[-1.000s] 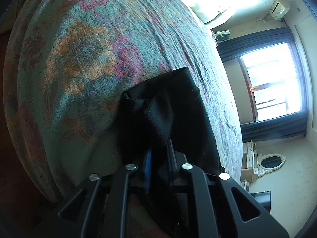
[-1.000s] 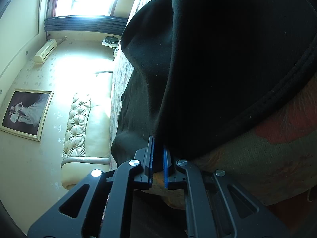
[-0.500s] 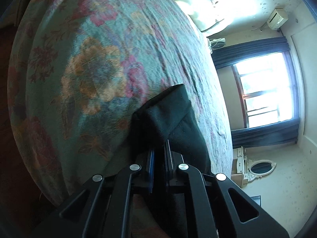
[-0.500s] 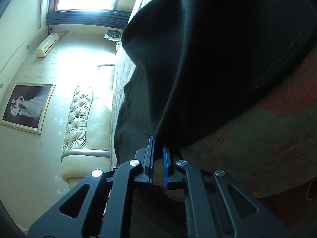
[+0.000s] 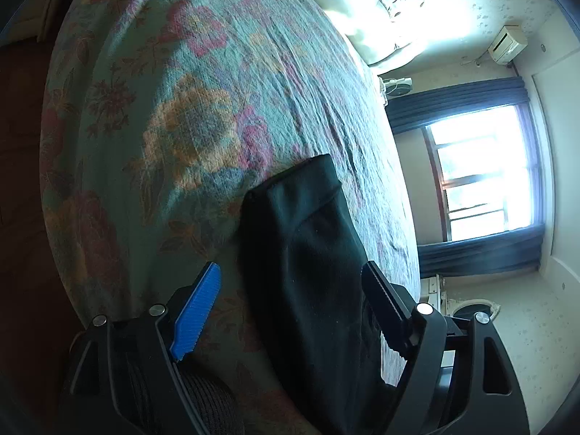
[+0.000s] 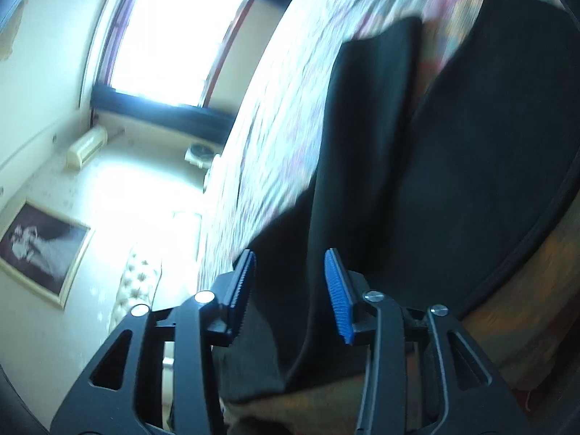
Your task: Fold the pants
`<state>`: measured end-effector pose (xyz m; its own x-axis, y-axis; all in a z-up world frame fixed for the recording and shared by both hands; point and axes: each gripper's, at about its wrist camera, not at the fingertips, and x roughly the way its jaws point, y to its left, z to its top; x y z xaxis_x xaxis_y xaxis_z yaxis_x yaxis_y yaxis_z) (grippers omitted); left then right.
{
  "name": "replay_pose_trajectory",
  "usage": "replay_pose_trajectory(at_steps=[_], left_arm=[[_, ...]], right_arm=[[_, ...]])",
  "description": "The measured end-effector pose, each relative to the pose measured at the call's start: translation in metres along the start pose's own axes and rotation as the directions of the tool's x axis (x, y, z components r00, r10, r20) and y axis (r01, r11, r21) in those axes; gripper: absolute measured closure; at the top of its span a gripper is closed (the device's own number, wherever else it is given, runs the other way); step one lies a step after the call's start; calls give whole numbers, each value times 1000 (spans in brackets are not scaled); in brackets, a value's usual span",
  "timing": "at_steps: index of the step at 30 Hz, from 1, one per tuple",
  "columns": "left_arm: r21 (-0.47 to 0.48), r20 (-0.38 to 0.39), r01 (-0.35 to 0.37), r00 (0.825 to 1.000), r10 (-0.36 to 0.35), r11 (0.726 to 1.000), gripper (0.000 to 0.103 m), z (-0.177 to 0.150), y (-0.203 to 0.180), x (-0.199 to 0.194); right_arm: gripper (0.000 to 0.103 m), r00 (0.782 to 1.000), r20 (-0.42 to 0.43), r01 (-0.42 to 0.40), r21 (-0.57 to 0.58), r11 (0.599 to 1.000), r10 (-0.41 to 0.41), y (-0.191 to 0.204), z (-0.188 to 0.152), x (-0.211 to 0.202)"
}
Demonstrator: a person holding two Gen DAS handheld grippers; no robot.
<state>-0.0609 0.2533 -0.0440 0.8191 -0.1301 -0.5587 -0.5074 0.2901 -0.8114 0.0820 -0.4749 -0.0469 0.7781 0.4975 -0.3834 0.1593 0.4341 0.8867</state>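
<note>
Though blur smears the right view, both tongs, left (image 5: 290, 282) and right (image 6: 290, 272), are spreading, having released the pants (image 5: 311, 253) onto the bed (image 5: 203, 83).

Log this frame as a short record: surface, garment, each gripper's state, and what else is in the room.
surface: bed with floral bedspread
garment: black pants lying on the bedspread, folded over
left gripper: jaws opening, pants between them, pads not touching the cloth
right gripper: jaws opening, black cloth between them, no grip seen
room: window, dark curtains, framed picture
</note>
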Motion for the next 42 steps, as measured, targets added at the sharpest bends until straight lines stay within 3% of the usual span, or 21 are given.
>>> replay_pose_trajectory(at_steps=[3, 6, 9, 11, 13, 15, 18, 20, 26, 31, 35, 42], left_arm=[[55, -53, -37, 998, 40, 998, 23, -15, -14, 12], [192, -69, -81, 993, 95, 978, 22, -36, -39, 29], [342, -77, -97, 988, 131, 935, 22, -60, -68, 43], [407, -92, -88, 986, 137, 909, 19, -74, -82, 49], [458, -115, -69, 984, 136, 886, 19, -89, -95, 57], [493, -141, -52, 980, 138, 869, 19, -102, -103, 62], [541, -191, -7, 973, 131, 841, 19, -120, -118, 74], [563, -226, 25, 966, 125, 826, 19, -136, -128, 82], [596, -314, 99, 942, 118, 797, 19, -179, -154, 99], [621, -397, 171, 910, 119, 765, 19, -218, -169, 115], [609, -469, 231, 877, 109, 759, 19, -253, -177, 120], [483, -632, 355, 774, 38, 801, 19, -324, -185, 134]], right_arm=[[48, 989, 120, 86, 26, 996, -88, -18, 60, -17], [48, 969, 210, 118, 83, 990, -133, -41, 103, -18], [50, 974, 187, 103, 151, 983, -131, -62, 134, 3], [58, 977, 159, 113, 177, 978, -142, -75, 148, 19], [58, 976, 136, 139, 208, 968, -169, -85, 153, 35], [65, 977, 107, 159, 204, 966, -183, -93, 153, 54], [79, 969, 110, 204, 157, 966, -223, -89, 156, 66], [96, 977, 55, 196, 125, 973, -204, -88, 157, 80], [97, 987, 93, 131, 22, 991, -133, -48, 165, 72], [97, 991, 123, 65, -97, 993, -53, 0, 167, 19], [97, 987, 153, 65, -133, 989, -45, 9, 164, -27], [97, 988, 147, 67, -125, 990, -49, -3, 152, -57]])
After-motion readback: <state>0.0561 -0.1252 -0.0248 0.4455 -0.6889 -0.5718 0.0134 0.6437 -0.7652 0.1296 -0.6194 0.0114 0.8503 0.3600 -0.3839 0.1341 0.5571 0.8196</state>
